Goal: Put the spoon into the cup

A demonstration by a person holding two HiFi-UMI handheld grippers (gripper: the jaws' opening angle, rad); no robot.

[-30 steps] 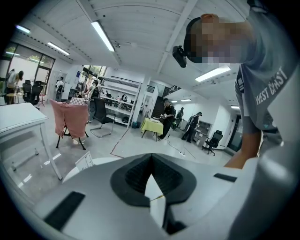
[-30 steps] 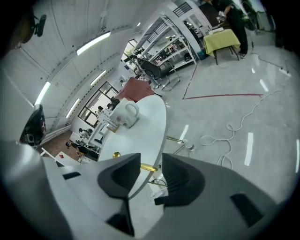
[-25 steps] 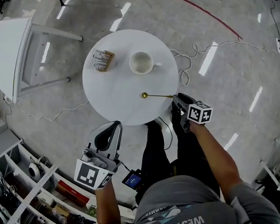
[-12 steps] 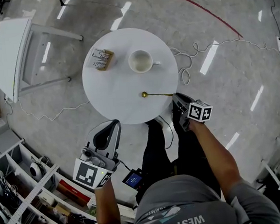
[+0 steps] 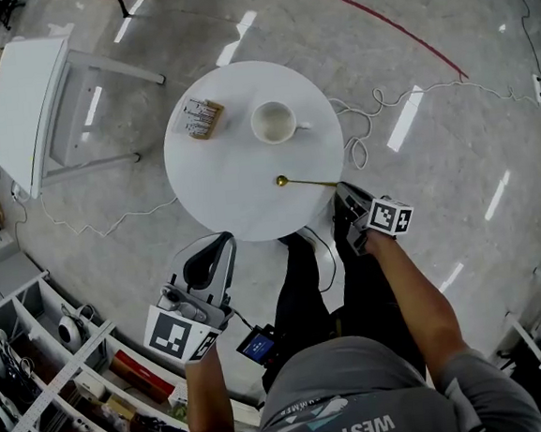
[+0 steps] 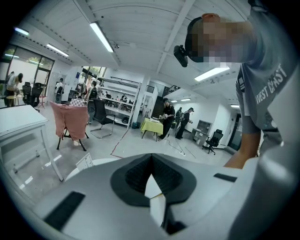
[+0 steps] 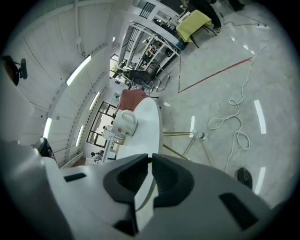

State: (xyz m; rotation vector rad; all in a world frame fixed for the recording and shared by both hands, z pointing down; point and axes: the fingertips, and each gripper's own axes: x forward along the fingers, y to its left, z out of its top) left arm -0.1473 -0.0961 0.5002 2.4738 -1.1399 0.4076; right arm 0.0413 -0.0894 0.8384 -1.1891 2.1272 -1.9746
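A white cup (image 5: 274, 123) stands on the far part of the round white table (image 5: 221, 191). The gold spoon (image 5: 305, 183) lies flat near the table's right edge, its bowl to the left. Its handle end runs into my right gripper (image 5: 341, 192). That gripper's jaws have just been closing and now pinch the handle end. In the right gripper view the jaws (image 7: 151, 159) stand almost together, with the cup (image 7: 124, 123) beyond them. My left gripper (image 5: 224, 239) hovers off the table's near edge, shut and empty (image 6: 151, 161).
A small card holder with packets (image 5: 202, 117) stands left of the cup. A white desk (image 5: 17, 110) stands at the left, and a white cable (image 5: 365, 117) loops on the floor to the right. Shelves (image 5: 41, 390) fill the lower left corner.
My right gripper has rolled a little at the spoon's handle end. The spoon, the cup and my left gripper keep their places.
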